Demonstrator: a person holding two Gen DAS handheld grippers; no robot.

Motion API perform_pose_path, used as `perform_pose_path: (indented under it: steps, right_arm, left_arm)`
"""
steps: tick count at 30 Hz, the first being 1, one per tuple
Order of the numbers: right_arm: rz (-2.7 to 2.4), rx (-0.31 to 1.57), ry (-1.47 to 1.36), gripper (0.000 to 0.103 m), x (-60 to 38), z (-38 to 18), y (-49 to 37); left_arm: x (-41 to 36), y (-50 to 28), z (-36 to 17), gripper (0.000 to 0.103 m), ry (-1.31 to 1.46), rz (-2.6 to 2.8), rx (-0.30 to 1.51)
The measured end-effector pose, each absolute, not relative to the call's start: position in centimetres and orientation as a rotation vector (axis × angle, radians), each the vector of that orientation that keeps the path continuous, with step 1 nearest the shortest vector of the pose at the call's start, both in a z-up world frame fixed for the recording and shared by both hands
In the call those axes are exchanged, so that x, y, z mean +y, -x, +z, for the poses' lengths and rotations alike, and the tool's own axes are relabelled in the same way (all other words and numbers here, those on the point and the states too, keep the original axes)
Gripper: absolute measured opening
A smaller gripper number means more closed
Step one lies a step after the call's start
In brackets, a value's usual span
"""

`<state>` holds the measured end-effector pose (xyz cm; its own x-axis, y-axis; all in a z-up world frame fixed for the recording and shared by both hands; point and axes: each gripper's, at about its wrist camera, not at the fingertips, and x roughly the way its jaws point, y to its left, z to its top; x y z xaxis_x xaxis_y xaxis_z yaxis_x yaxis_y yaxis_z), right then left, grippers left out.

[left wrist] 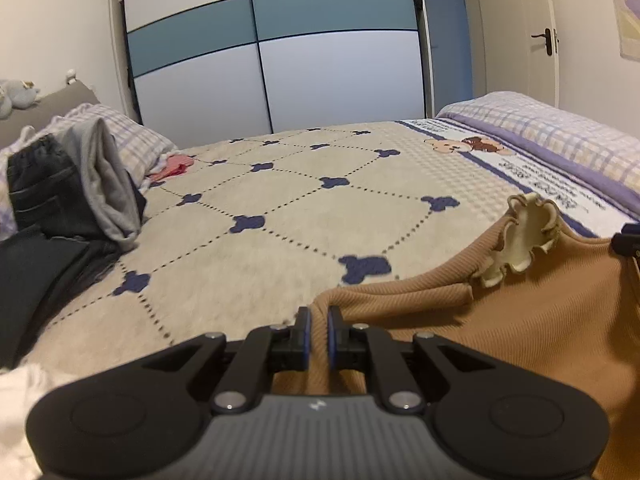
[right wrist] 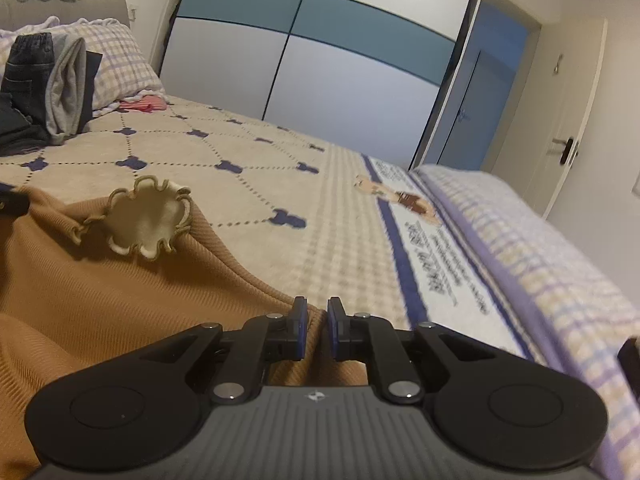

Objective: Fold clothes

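A tan ribbed garment (left wrist: 540,320) with a cream ruffled collar (left wrist: 524,236) lies on the bed. My left gripper (left wrist: 318,316) is shut on the garment's left edge, cloth pinched between its blue pads. In the right wrist view the same garment (right wrist: 100,300) fills the lower left, its collar (right wrist: 144,220) facing up. My right gripper (right wrist: 317,308) is shut on the garment's right edge. A bit of the right gripper (left wrist: 628,240) shows at the far right of the left wrist view.
The bed has a beige quilt (left wrist: 280,220) with blue clover marks. A pile of folded clothes, dark jeans (left wrist: 40,188) and a grey piece (left wrist: 104,184), stands at the left by a checked pillow (left wrist: 136,140). A wardrobe (left wrist: 280,60) stands behind.
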<state>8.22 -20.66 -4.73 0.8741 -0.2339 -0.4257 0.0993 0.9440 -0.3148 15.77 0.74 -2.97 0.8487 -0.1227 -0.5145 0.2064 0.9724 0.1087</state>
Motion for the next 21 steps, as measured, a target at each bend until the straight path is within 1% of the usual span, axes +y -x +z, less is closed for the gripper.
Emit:
perform_pose_path:
  steps: [9,21]
  right_arm:
    - [-0.216,0.514,0.263,0.011,-22.3,-5.5,-11.7]
    - [-0.22,0.575,0.301,0.01,-21.8,-8.4,-16.4]
  left_arm:
    - [-0.7,-20.3,-3.0,0.008,-0.104,-0.207,0.54]
    - [-1.6,-24.6,-6.7,0.008,-0.153,-0.192,0.61]
